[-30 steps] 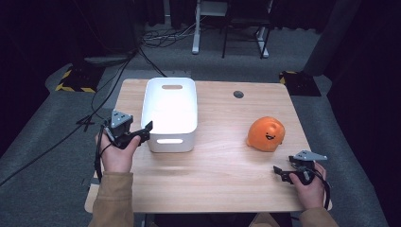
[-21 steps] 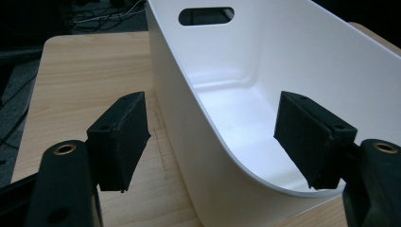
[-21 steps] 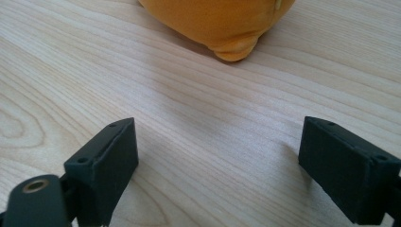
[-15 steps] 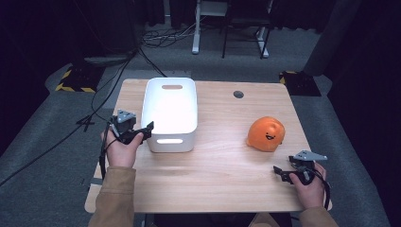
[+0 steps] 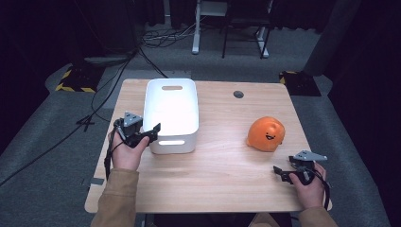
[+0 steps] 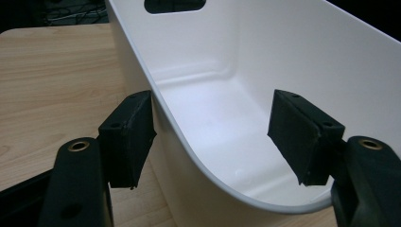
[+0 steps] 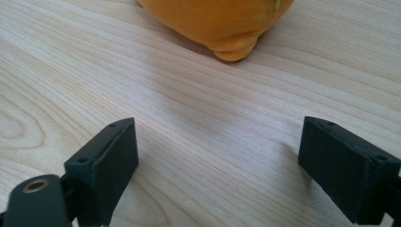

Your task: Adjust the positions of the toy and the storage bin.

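Since the earlier high-view frames, we note that the left gripper (image 5: 150,133) has sunk toward the near left corner of the white bin (image 5: 171,115), and its jaws have just been closing with the bin's wall between them.

High view: we see the left gripper at the bin's near left corner, its jaw tips over the rim. The orange plush toy (image 5: 266,134) lies well to the right of the bin on the wooden table (image 5: 222,170). The right gripper (image 5: 282,173) rests on the table nearer the person than the toy, farther from the bin than the toy is.

Left gripper view: we see the left gripper (image 6: 213,137) straddling the bin's (image 6: 236,71) curved corner wall. One pad sits against the outside of the wall; the other stands inside the bin, apparently clear of the wall, though contact there is hard to judge. We read the jaws as drawn in on the wall.

Right gripper view: we see the right gripper (image 7: 217,165) with its jaws wide apart and nothing between them but bare table (image 7: 94,71). The toy's (image 7: 222,23) lower edge lies ahead of the jaws, apart from both pads.
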Available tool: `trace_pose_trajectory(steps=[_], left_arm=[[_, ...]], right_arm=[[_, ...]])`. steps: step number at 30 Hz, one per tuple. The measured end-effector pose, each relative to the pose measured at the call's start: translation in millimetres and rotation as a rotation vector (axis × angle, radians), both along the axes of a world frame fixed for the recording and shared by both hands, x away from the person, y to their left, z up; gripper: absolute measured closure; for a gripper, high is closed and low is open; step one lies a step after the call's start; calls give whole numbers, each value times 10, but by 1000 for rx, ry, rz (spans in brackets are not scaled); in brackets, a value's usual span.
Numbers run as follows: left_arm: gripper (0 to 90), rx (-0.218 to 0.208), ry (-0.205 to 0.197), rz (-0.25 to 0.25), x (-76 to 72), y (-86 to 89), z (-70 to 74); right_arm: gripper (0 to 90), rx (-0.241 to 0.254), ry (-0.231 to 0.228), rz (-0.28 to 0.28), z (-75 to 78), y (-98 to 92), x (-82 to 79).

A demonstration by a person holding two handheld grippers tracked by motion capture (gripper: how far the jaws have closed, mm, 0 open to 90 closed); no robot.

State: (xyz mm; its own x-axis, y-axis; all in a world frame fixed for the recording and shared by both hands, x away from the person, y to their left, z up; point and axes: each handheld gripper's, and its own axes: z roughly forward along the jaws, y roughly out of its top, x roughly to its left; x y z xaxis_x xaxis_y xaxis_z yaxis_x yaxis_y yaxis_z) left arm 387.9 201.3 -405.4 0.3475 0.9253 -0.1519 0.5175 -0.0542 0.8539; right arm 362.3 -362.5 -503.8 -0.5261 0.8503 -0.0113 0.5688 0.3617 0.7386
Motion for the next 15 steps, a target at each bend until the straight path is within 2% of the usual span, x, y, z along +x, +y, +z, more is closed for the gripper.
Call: trace_pose_trajectory(steps=[6, 13, 15], left_arm=[[323, -42, -22, -33, -146, -94, -33], [306, -44, -69, -60, -309, -254, -69], [303, -34, -61, -75, -346, -297, -57]], right_arm=[[129, -5, -1, 2, 0, -4, 1], [129, -3, -2, 1, -1, -3, 1], [130, -5, -2, 1, 0, -3, 0]])
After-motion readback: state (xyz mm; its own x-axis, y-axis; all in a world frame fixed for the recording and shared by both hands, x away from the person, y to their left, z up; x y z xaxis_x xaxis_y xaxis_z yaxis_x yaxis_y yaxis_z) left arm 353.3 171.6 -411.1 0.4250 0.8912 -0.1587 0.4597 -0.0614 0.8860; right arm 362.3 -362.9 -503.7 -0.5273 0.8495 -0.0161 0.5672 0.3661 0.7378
